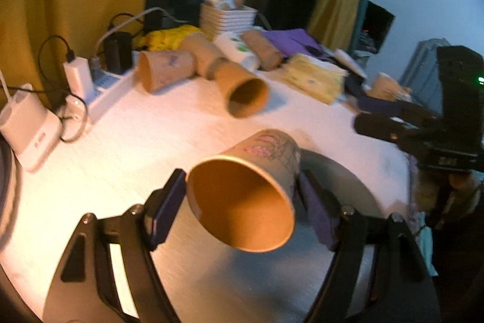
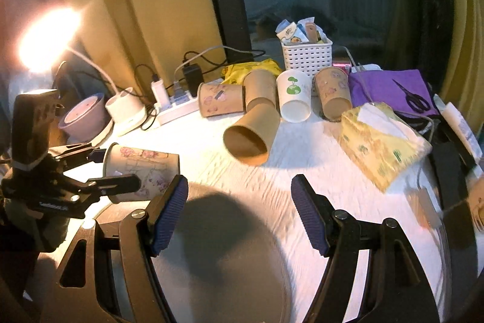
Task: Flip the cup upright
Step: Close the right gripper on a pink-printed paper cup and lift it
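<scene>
My left gripper point(image 1: 242, 199) jaws pinch the brown paper cup with pink print point(image 1: 251, 189), lying sideways above the white tabletop point(image 1: 151, 141) (mouth toward my camera). My right gripper point(image 2: 239, 214) jaws are spread, holding nothing.

White table point(image 2: 302, 147), tipped paper cups point(image 2: 248, 138), tissue pack point(image 2: 381, 141), power strip point(image 2: 178, 108)
</scene>
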A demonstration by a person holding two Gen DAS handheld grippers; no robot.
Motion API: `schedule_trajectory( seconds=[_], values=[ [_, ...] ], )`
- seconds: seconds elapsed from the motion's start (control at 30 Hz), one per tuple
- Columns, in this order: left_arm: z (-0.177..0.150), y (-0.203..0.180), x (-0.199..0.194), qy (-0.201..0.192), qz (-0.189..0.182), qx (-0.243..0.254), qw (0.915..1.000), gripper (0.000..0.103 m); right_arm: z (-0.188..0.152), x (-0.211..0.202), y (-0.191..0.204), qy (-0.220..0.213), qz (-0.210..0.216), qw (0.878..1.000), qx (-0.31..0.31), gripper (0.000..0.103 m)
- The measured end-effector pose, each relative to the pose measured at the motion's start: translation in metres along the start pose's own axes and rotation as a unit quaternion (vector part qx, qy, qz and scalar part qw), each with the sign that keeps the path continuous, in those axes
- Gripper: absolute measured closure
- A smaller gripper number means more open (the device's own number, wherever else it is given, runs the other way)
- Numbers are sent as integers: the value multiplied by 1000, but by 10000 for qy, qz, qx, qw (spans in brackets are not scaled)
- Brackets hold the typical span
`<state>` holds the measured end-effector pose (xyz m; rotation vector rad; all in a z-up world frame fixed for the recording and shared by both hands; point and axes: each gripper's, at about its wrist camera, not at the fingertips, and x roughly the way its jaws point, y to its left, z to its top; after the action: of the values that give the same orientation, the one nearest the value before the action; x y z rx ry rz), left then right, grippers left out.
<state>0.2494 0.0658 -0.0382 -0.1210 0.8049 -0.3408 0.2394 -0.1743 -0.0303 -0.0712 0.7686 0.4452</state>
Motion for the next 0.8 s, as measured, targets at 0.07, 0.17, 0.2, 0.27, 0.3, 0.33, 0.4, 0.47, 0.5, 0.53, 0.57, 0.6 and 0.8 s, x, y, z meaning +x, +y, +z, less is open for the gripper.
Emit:
schedule_trajectory(
  seconds=[0.07, 0.17, 0.2, 0.27, 0.3, 0.33, 0.4, 0.47, 0.5, 0.53, 0.57, 0.6, 0.8],
  values=[
    [-12, -15, -7, 21, -281, 47, 9996, 27, -9, -11, 4, 16, -34, 10000, -25, 29],
    [-30, -40, -16, 49, -575, 226, 9981, 27, -24, -24, 7, 50, -105, 9999, -6, 29],
    [-36, -47, -17, 69, -661, 276, 9974, 27, -29, -28, 7, 68, -129, 9999, 8, 29],
    [-47, -59, -17, 122, -807, 368, 9960, 27, -41, -33, 6, 124, -197, 9997, 56, 29],
    [-54, -66, -17, 153, -837, 429, 9954, 27, -47, -35, 5, 161, -230, 9996, 86, 29],
    [-59, -70, -17, 177, -856, 458, 9951, 27, -55, -36, 5, 218, -263, 9993, 121, 29],
    [-68, -77, -16, 232, -935, 520, 9940, 27, -66, -38, 4, 307, -298, 9990, 143, 29],
    [-77, -84, -16, 292, -947, 594, 9933, 27, -77, -39, 5, 403, -332, 9985, 147, 29],
    [-81, -86, -16, 321, -970, 613, 9929, 27, -83, -40, 5, 446, -336, 9983, 164, 29],
    [-84, -88, -17, 328, -990, 627, 9926, 27, -87, -40, 5, 490, -343, 9981, 171, 29],
    [-86, -89, -19, 324, -1019, 647, 9922, 27, -92, -41, 5, 531, -348, 9978, 176, 29],
    [-89, -92, -20, 326, -1037, 691, 9917, 27, -96, -41, 6, 564, -345, 9977, 175, 29],
    [-98, -95, -24, 347, -934, 735, 9923, 24, -110, -43, 8, 650, -297, 9972, 227, 29]
  ],
)
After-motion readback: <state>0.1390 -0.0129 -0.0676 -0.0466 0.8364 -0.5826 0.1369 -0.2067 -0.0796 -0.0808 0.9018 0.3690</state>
